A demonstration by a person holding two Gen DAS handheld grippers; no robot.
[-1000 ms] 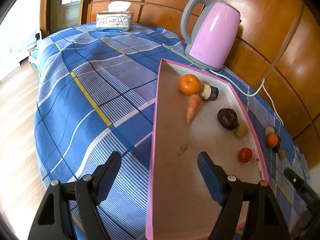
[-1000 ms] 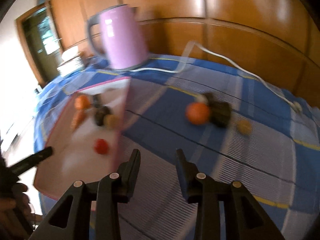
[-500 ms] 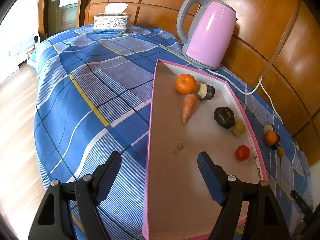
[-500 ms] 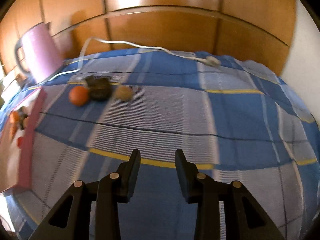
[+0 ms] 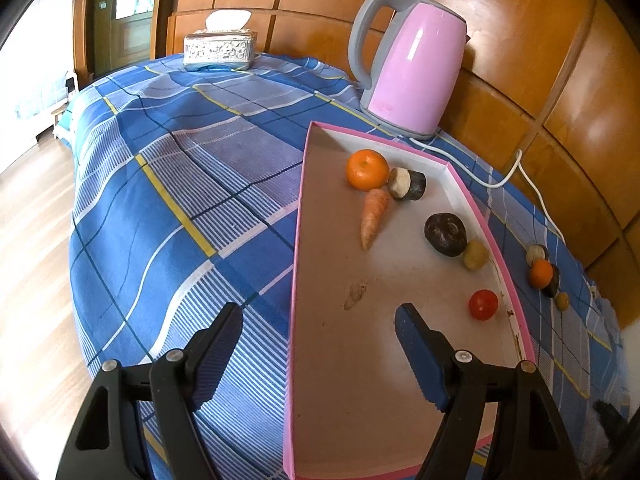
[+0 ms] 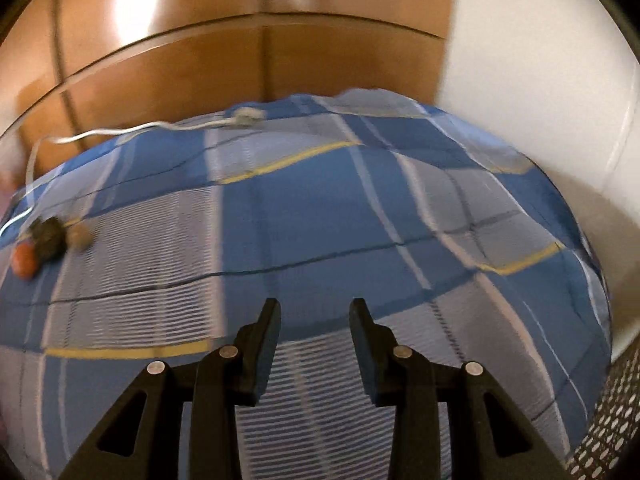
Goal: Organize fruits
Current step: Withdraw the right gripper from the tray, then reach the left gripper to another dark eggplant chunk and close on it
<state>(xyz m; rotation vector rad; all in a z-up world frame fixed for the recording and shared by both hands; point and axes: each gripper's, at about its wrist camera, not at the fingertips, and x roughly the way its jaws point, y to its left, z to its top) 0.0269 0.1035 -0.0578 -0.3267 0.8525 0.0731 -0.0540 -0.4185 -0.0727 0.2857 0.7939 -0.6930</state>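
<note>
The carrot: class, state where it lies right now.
In the left wrist view the carrot lies inside the pink-rimmed tray, just below the orange and left of the dark round fruit, tip pointing toward the camera.

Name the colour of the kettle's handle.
Grey; the kettle body is pink. Best seen in the left wrist view.

**Colours on the table**

The cloth (image 5: 180, 184) is blue with white stripes and yellow lines. The tray (image 5: 298, 216) has a pink rim. The kettle (image 5: 412, 76) is pink and grey. One fruit (image 5: 367, 170) is orange, the tomato (image 5: 483, 305) red.
</note>
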